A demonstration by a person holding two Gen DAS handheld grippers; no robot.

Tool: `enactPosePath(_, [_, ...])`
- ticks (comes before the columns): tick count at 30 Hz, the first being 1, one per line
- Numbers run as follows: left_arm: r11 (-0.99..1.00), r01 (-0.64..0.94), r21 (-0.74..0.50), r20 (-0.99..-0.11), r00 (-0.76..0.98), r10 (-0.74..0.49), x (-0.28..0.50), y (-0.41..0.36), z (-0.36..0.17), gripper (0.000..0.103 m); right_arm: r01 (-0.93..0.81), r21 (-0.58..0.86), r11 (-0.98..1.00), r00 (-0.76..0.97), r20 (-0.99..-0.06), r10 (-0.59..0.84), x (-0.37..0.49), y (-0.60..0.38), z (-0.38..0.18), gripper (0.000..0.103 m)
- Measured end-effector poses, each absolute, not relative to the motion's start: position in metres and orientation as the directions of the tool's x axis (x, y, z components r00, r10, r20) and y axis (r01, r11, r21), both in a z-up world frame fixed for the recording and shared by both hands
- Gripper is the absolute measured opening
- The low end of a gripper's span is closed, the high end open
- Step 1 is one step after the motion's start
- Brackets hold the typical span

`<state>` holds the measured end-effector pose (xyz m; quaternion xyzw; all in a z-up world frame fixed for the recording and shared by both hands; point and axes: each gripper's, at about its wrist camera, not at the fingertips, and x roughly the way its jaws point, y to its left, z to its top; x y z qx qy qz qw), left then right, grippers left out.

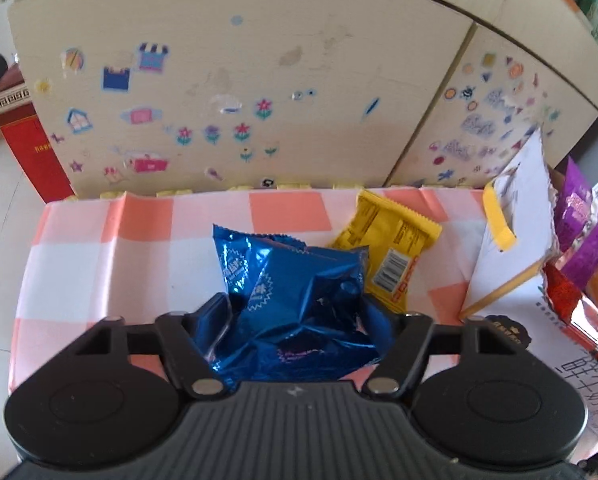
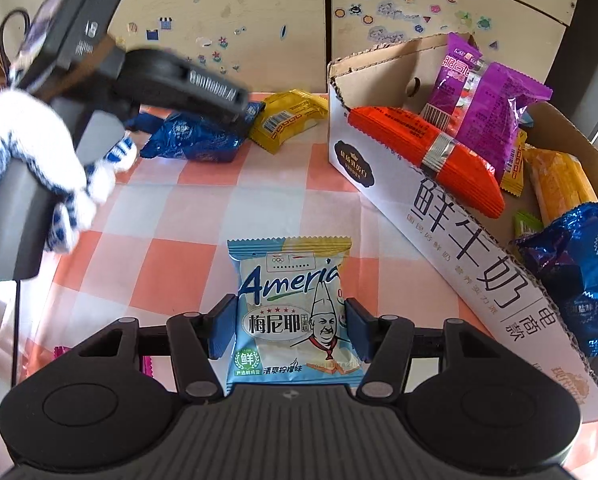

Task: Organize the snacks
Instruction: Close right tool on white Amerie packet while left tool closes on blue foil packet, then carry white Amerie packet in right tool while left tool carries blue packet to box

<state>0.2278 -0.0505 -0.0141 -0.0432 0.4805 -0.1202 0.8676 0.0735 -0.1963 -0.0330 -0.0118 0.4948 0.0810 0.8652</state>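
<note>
Crumpled blue foil packets (image 1: 299, 312) lie on the pink-and-white checked cloth (image 1: 99, 264). My left gripper (image 1: 299, 314) has its pads pressed into the sides of the nearest one. In the right wrist view, that left gripper (image 2: 237, 122) reaches down onto the blue packets (image 2: 191, 140), held by a gloved hand (image 2: 39, 168). A yellow packet (image 1: 391, 248) lies just behind them (image 2: 291, 120). My right gripper (image 2: 291, 320) is shut on a light-blue lemon-cake packet (image 2: 287, 304), upright between its blue pads.
An open cardboard milk box (image 2: 459, 248) stands at the right, holding purple (image 2: 487, 100), red (image 2: 427, 152), orange (image 2: 559, 188) and blue (image 2: 579, 272) packets. A sticker-covered cabinet (image 1: 219, 100) backs the table. A red box (image 1: 31, 148) stands on the floor to the left.
</note>
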Motion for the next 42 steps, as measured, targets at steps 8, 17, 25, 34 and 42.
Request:
enactPosePath(8, [0.965, 0.174, -0.196, -0.803, 0.536, -0.260, 0.213, -0.039, -0.002, 0.056, -0.151, 0.077, 0.986, 0.520, -0.842, 0.145, 0.072, -0.200, -0.024, 0.064])
enactPosePath(17, [0.954, 0.215, -0.209, -0.801, 0.522, -0.293, 0.205, -0.031, 0.002, 0.047, -0.154, 0.079, 0.985, 0.525, -0.838, 0.149, 0.072, -0.197, -0.023, 0.064])
enactPosePath(25, [0.966, 0.197, -0.170, -0.815, 0.523, -0.250, 0.216, -0.043, -0.008, 0.083, -0.154, 0.082, 0.985, 0.521, -0.840, 0.151, 0.072, -0.196, -0.023, 0.064])
enactPosePath(34, [0.964, 0.244, -0.101, -0.802, 0.553, -0.224, 0.209, -0.054, -0.005, 0.063, -0.137, 0.086, 0.987, 0.540, -0.829, 0.147, 0.069, -0.201, -0.019, 0.064])
enactPosePath(42, [0.962, 0.244, -0.123, -0.760, 0.600, -0.249, 0.198, -0.039, 0.027, 0.063, -0.143, 0.108, 0.984, 0.587, -0.791, 0.172, 0.069, -0.204, -0.001, 0.064])
